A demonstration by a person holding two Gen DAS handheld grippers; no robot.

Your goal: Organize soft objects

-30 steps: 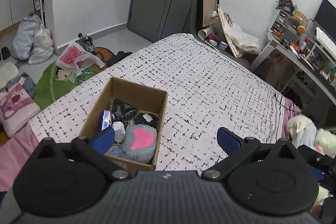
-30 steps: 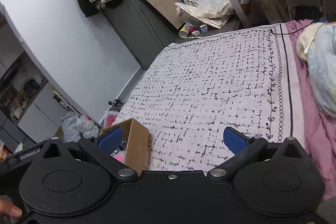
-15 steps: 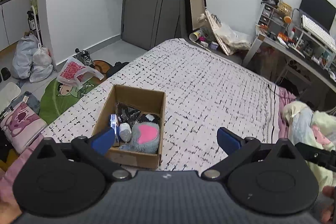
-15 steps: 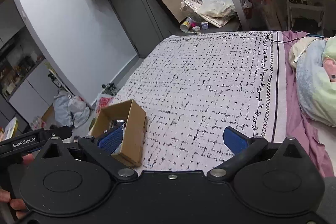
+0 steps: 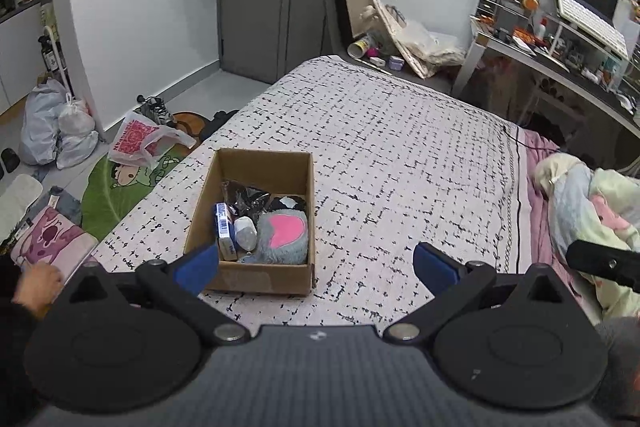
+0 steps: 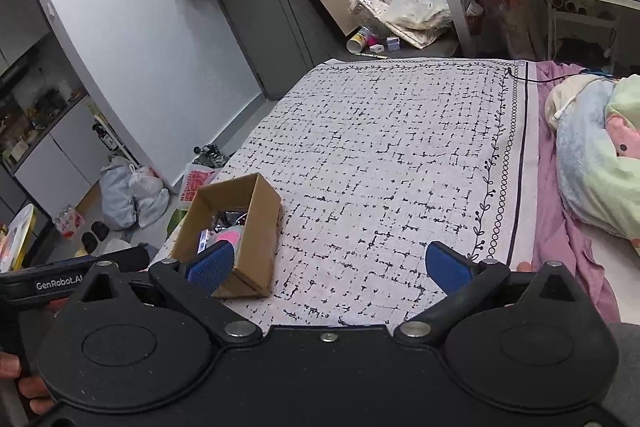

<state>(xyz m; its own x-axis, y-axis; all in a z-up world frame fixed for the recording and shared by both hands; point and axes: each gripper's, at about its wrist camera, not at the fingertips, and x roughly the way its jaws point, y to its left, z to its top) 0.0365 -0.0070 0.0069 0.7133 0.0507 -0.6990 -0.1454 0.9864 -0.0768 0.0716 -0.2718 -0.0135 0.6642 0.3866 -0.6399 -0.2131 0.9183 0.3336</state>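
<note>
While both claws hang above the bed, the scene reads:
Left claw (image 5: 316, 265): released, blue pads wide apart, nothing between them.
Right claw (image 6: 328, 267): released, nothing held.
Cardboard box (image 5: 256, 281): on the patterned bedspread (image 5: 400, 155), at 10 o'clock from the left claw.
Grey plush (image 5: 280, 237): inside the box, pink patch up, beside a blue-and-white packet (image 5: 225, 229).
Pastel blanket (image 6: 600, 163): at 3 o'clock.

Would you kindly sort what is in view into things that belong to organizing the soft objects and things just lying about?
Belongs to the job:
- brown cardboard box
- grey plush toy with pink patch
- open left gripper
- open right gripper

Just lying about:
- pastel blanket
- white plastic bags
- white keyboard
</note>
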